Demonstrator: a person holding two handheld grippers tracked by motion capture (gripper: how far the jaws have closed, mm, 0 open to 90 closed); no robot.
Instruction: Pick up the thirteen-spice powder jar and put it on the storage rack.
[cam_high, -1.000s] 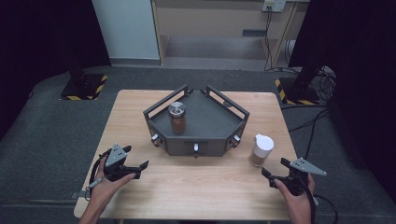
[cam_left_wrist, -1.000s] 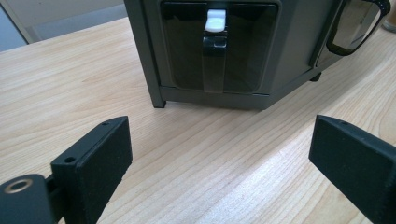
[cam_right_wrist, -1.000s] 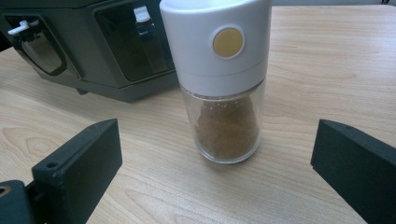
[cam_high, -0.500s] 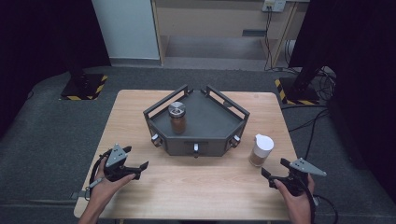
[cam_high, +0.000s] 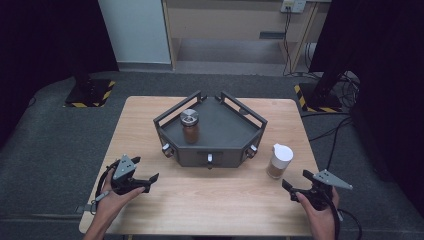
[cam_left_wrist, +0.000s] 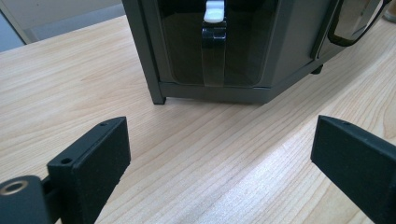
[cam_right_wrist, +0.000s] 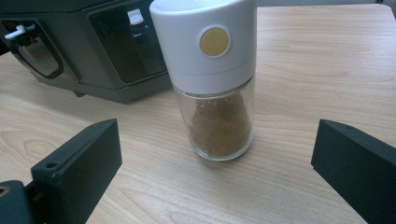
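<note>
While both grippers sit open and empty, right gripper (cam_high: 295, 191) could topple the tall spice jar (cam_right_wrist: 212, 79) if it closes off-centre.

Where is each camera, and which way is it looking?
High view: above the table's near side, looking down; both hands, left gripper, right gripper.
Left gripper view: on that gripper, facing the dark rack; open jaws.
Right gripper view: facing the white-capped jar; open jaws.
Shared: both gripper views show the rack.
</note>
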